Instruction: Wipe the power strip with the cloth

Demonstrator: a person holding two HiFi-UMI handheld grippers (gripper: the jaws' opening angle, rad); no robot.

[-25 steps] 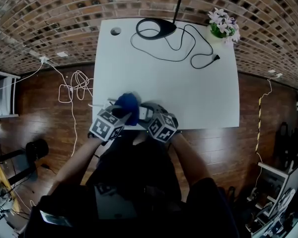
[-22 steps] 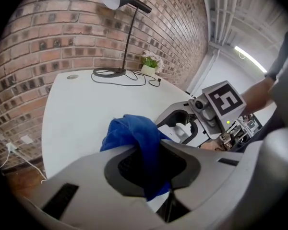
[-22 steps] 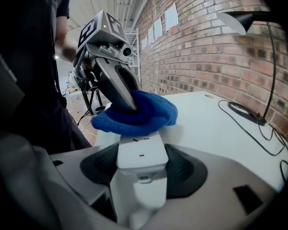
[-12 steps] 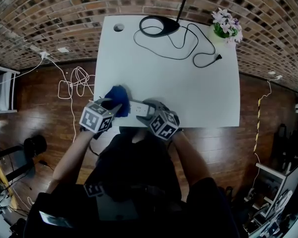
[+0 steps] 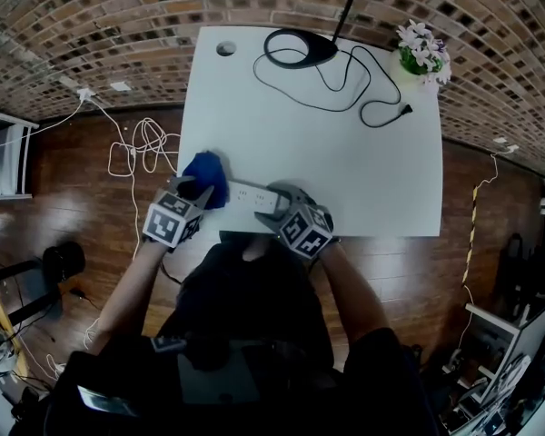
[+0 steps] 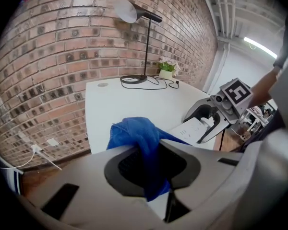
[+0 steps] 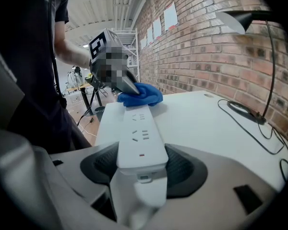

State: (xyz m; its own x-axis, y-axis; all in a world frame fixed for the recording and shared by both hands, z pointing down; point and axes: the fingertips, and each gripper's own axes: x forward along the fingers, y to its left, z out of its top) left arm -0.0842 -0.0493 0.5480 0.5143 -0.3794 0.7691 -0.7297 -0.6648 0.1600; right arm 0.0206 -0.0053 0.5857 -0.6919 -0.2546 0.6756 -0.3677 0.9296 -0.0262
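Observation:
A white power strip (image 5: 252, 196) (image 7: 138, 138) (image 6: 192, 127) lies along the near edge of the white table (image 5: 345, 162). My right gripper (image 5: 286, 209) (image 7: 140, 169) is shut on its right end, jaws on both sides. A blue cloth (image 5: 206, 175) (image 6: 143, 143) (image 7: 140, 95) is pinched in my left gripper (image 5: 193, 192) (image 6: 151, 169). The cloth rests at the strip's left end, near the table's left front corner. In the right gripper view the cloth covers the far end of the strip.
A black desk lamp (image 5: 300, 45) stands at the table's far edge, its black cable (image 5: 363, 89) looping to a loose plug. A flower pot (image 5: 422, 51) sits in the far right corner. White cords (image 5: 136, 148) lie on the wooden floor to the left.
My left gripper has drawn the blue cloth leftward along the strip, from its middle to its left end, uncovering the sockets. The right gripper has kept still on the strip.

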